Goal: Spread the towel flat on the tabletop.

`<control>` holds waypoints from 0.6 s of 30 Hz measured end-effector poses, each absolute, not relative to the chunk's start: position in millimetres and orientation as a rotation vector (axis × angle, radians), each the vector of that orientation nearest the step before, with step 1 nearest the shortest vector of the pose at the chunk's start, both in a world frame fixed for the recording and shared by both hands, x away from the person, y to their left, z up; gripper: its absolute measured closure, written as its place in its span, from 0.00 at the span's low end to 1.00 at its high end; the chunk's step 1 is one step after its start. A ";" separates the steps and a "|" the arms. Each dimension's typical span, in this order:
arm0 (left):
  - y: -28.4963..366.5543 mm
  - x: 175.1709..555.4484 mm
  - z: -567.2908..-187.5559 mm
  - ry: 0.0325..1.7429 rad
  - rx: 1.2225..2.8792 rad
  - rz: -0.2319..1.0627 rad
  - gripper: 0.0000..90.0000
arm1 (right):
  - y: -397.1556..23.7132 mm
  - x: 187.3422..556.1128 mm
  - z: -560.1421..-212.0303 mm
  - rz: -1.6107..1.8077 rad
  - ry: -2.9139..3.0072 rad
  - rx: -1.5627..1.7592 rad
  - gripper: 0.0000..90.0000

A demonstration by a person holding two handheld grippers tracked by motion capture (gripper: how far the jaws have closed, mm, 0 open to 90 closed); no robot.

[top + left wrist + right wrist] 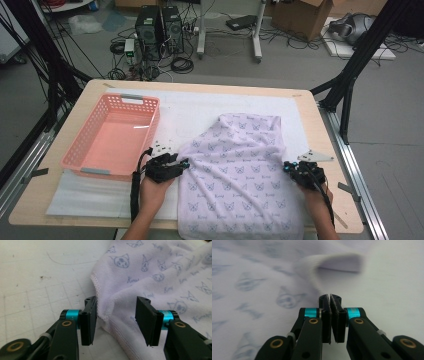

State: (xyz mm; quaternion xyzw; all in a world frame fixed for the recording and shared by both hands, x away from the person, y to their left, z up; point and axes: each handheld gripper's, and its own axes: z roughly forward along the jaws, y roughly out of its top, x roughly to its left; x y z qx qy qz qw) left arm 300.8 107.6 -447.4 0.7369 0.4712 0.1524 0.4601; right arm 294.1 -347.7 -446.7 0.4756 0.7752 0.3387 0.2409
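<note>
on the bench (320, 210): white mat; lilac cat-print towel (240, 175) at centre-right, near end overhanging; pink basket (112, 135) left. left hand-held gripper (116, 318) spread astride towel's hem; right hand-held gripper (331, 315) pressed together beside towel's edge.

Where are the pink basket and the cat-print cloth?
pink basket (150, 122), high view, on its right wall.
cat-print cloth (240, 175), high view, on its flat middle.
</note>
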 end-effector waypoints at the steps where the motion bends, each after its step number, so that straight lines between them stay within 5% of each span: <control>1: 107.6 299.3 -446.8 1.154 1.813 0.361 0.56 | -354.3 298.3 -448.4 0.926 2.087 1.352 0.98; 3: 107.8 295.8 -446.0 1.138 1.815 0.348 0.54 | -363.5 302.0 -449.5 0.983 2.038 1.429 0.97; 7: 109.2 285.5 -446.5 1.103 1.831 0.322 0.52 | -363.4 292.7 -445.9 1.035 2.026 1.435 0.78; 18: 107.0 259.7 -452.4 1.114 1.844 0.259 0.47 | -363.3 245.2 -436.3 1.047 2.146 1.344 0.61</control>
